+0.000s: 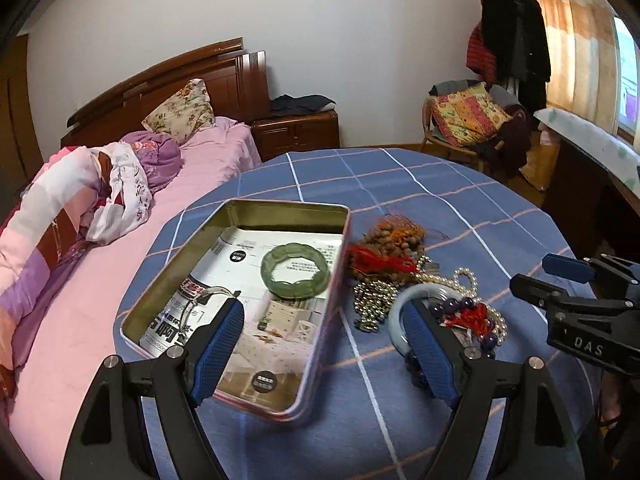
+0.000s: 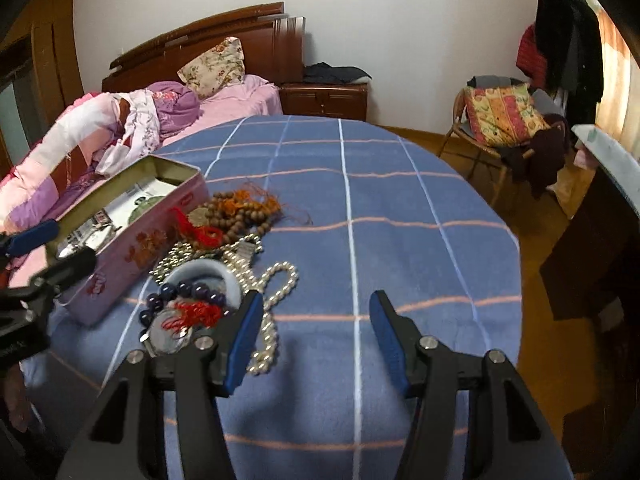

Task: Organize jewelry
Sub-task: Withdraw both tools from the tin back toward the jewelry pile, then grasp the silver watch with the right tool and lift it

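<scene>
An open pink tin (image 1: pixel 160 280) stands on the blue checked tablecloth (image 1: pixel 400 400). A green bracelet (image 1: pixel 295 269) and a clear bangle (image 1: pixel 200 296) lie inside it. Right of the tin is a jewelry pile: brown wooden beads (image 1: pixel 394 236), a silver chain (image 1: pixel 370 300), a pearl necklace (image 2: pixel 280 280), a pale blue bangle (image 2: pixel 208 272) and purple beads (image 2: pixel 188 290). My left gripper (image 1: pixel 322 308) is open over the tin's right wall, holding nothing. My right gripper (image 2: pixel 316 304) is open above bare cloth just right of the pile, also holding nothing.
A bed with pink bedding (image 1: pixel 80 280) runs along the table's left side. A chair with a patterned cushion (image 2: pixel 504 116) stands at the back right and a dark desk (image 2: pixel 592 240) at the right. The table's far edge curves round (image 2: pixel 500 216).
</scene>
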`<state>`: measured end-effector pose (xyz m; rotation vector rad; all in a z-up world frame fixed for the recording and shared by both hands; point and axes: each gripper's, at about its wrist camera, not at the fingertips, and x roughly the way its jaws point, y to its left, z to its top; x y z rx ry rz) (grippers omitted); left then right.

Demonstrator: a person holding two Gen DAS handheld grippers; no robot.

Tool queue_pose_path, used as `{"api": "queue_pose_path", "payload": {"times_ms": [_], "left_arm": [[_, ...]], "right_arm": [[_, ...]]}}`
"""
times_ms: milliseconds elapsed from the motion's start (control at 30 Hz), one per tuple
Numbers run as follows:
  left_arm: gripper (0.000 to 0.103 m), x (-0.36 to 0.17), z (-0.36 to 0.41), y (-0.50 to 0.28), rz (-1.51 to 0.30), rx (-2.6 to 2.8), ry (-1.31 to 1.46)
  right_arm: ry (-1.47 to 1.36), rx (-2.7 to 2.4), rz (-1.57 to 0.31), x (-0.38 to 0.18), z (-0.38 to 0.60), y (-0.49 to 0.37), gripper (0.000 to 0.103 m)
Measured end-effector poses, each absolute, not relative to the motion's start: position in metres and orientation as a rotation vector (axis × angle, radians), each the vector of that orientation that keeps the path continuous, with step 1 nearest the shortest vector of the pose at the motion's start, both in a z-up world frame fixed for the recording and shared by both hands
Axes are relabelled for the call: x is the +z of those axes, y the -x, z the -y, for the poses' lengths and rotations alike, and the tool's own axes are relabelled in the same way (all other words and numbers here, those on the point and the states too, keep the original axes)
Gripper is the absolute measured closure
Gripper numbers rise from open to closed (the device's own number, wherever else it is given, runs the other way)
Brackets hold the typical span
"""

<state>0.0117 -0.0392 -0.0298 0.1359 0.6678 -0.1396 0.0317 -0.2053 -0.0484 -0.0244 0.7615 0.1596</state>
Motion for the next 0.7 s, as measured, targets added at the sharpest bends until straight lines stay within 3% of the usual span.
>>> {"api": "queue_pose_path", "payload": {"times_ms": [700], "left_arm": [[0.021, -0.035, 0.01, -0.015, -0.683, -0.06, -0.067]], "right_arm": [[0.046, 0.327, -0.861, -0.07, 0.137, -0.019, 0.047]]}}
